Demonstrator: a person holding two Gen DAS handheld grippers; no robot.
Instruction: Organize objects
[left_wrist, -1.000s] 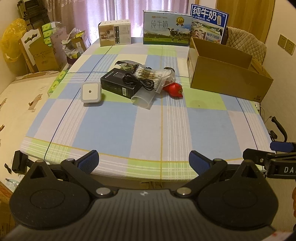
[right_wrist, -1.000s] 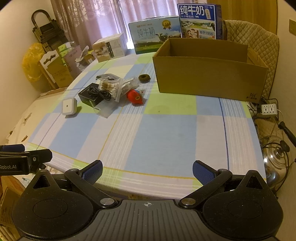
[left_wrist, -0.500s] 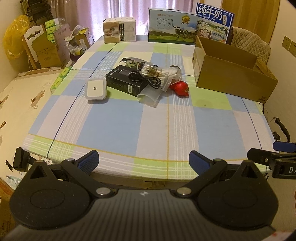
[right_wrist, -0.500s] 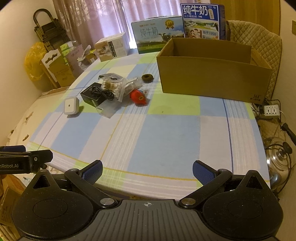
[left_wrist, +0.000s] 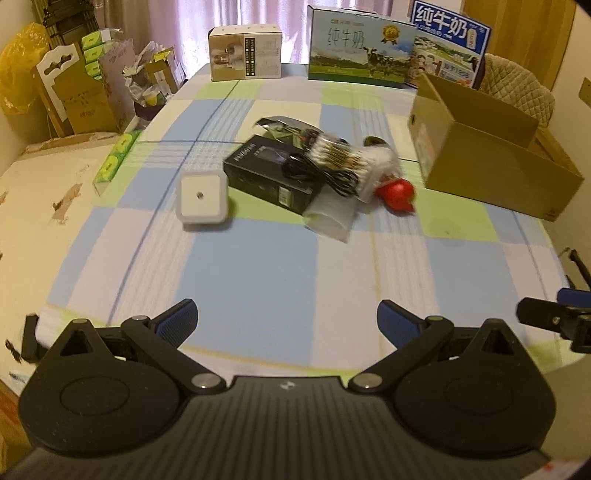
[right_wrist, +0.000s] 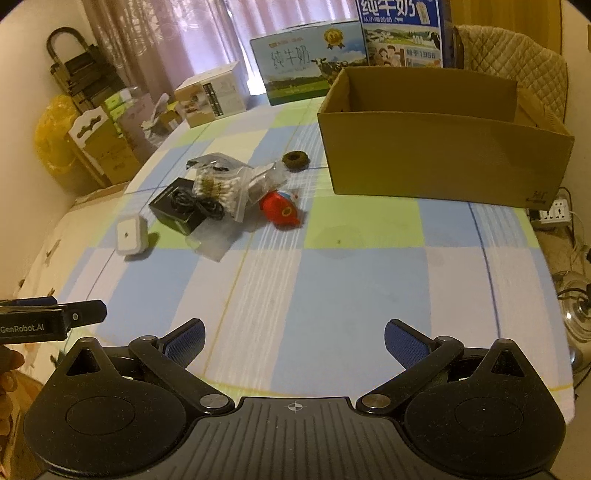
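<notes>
A heap of small objects lies mid-table: a white square device, a black box with a black cable on it, a bag of cotton swabs, a clear plastic bag and a red toy. A dark ring lies behind them. An open cardboard box stands at the right. My left gripper and right gripper are both open and hold nothing, over the table's near edge.
The checked tablecloth covers the table. Milk cartons and a beige box stand along the far edge. Cardboard and bags crowd the floor at the left. A power strip and cables lie at the right.
Both grippers have moved forward over the table toward the heap, so the objects look larger and nearer. Both stay open. Nothing on the table has shifted.
</notes>
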